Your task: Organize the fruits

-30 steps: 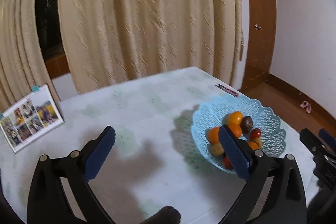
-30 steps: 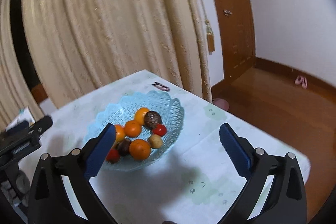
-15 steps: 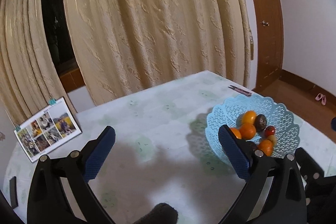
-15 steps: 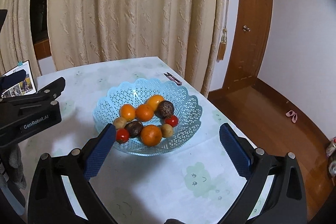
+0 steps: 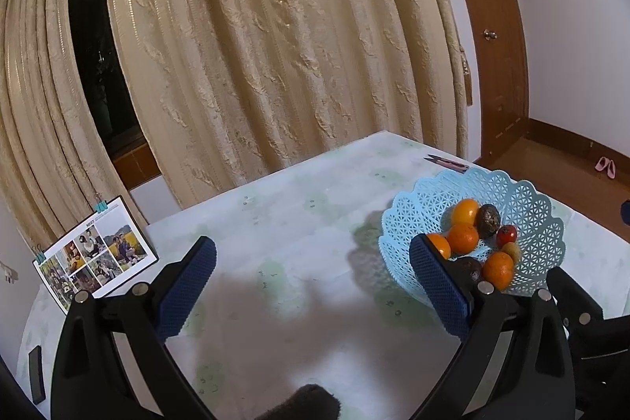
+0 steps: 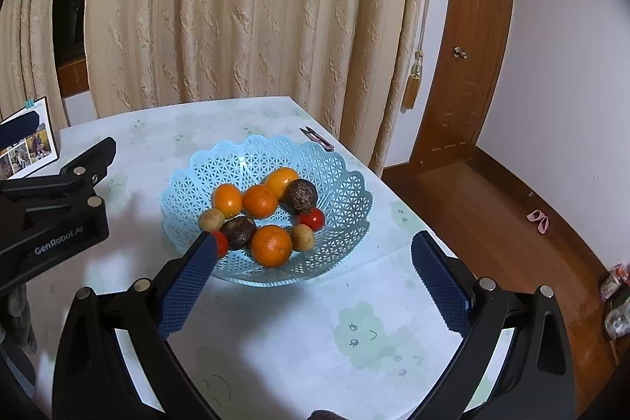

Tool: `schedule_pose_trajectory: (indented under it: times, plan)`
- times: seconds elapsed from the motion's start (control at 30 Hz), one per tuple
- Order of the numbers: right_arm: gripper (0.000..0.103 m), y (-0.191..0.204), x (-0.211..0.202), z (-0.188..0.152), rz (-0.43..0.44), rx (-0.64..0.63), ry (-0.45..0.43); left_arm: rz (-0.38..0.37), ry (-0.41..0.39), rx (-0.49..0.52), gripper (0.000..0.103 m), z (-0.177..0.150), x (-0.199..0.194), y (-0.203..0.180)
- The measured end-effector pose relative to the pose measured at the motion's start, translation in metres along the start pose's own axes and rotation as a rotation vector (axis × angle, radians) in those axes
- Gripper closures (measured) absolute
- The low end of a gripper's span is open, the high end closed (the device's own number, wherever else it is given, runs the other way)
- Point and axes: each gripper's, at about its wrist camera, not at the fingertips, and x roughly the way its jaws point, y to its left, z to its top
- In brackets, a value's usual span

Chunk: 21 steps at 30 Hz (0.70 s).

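Table (image 6: pixel 275 333): fruit basket (image 6: pixel 338 243) ahead of right hand-held gripper (image 6: pixel 313 252), fingers spread, empty.

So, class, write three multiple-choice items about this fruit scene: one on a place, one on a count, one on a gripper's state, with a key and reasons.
1. Where do the small snips lie?
A. in the basket
B. on the table beyond the basket
C. on the floor

2. How many oranges are in the blue basket?
A. two
B. four
C. six

3. How is the right gripper?
A. open, empty
B. shut on an orange
C. shut on the basket rim

Key: B, they rest on the cloth behind the rim; B, four orange fruits show; A, its fingers stand wide apart, nothing between them.
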Motion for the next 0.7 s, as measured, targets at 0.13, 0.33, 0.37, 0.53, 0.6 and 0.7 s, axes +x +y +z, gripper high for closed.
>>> schedule_pose_trajectory:
  times: [0.13,0.33,0.37,0.53,0.6,0.7]
  plan:
    - [0.003,-0.0005,0.0024,-0.001,0.0,0.001,0.006,-0.004,0.001,0.009,0.005,-0.0006,0.0002,-0.0022]
    - [0.003,-0.0009,0.0029,-0.0014,-0.001,-0.001,0.009,-0.006,0.001,0.017,0.005,-0.0013,0.0008,-0.0035]
    - [0.003,-0.001,0.0034,-0.0017,-0.001,-0.001,0.011,-0.006,0.001,0.018,0.005,-0.0013,0.0006,-0.0038]
    - [0.003,-0.0015,0.0055,-0.0024,-0.002,-0.003,0.014,-0.008,0.002,0.024,0.005,-0.0018,0.001,-0.0056]
    - [0.003,-0.0016,0.0054,-0.0023,-0.003,-0.003,0.014,-0.009,0.002,0.026,0.005,-0.0022,0.0009,-0.006]
    - [0.003,-0.0026,0.0067,-0.0025,-0.004,-0.001,0.014,-0.011,0.001,0.03,0.005,-0.0026,0.0007,-0.0064]
